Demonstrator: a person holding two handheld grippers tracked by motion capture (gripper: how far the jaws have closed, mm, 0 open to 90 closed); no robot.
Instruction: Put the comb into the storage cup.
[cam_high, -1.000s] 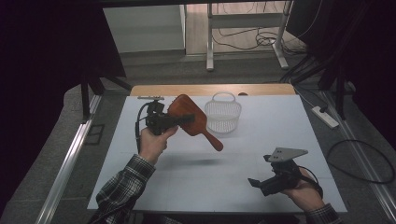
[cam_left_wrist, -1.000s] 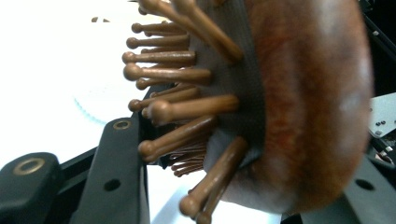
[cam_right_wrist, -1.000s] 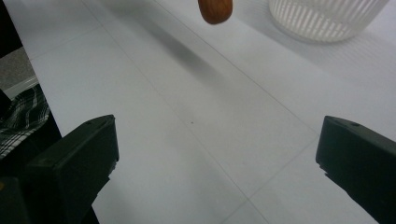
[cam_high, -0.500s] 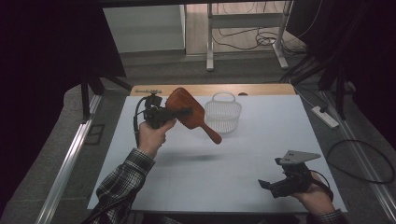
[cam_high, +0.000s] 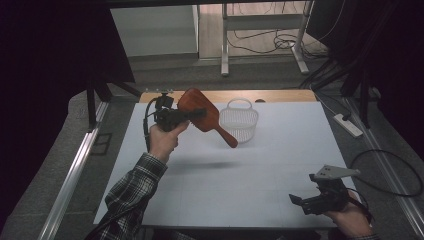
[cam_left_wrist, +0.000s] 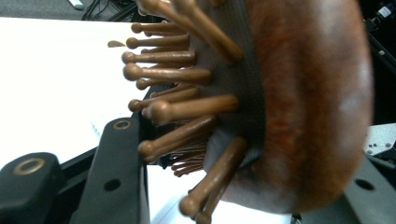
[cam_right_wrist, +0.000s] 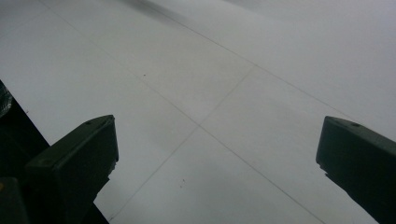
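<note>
A reddish-brown wooden paddle hairbrush (cam_high: 212, 121) hangs in the air over the table's back left, handle slanting down to the right. My left gripper (cam_high: 198, 114) is shut on the brush's head. In the left gripper view the brush's back (cam_left_wrist: 308, 102) and round-tipped wooden bristles (cam_left_wrist: 187, 112) sit between the jaws of my left gripper (cam_left_wrist: 247, 154). My right gripper (cam_high: 300, 204) is low at the table's front right corner. In the right gripper view my right gripper (cam_right_wrist: 217, 140) stands open, with nothing but bare white tabletop (cam_right_wrist: 224, 70) between the jaws.
A white mesh basket (cam_high: 239, 122) with a handle stands at the back centre of the white table (cam_high: 280, 150), just right of the brush. A wooden strip (cam_high: 280, 95) runs along the far edge. A power strip (cam_high: 347, 125) and cables lie on the floor at the right.
The right hand has slid to the right and nearer the table's front edge. The left hand has kept the brush in almost the same place, slightly higher.
</note>
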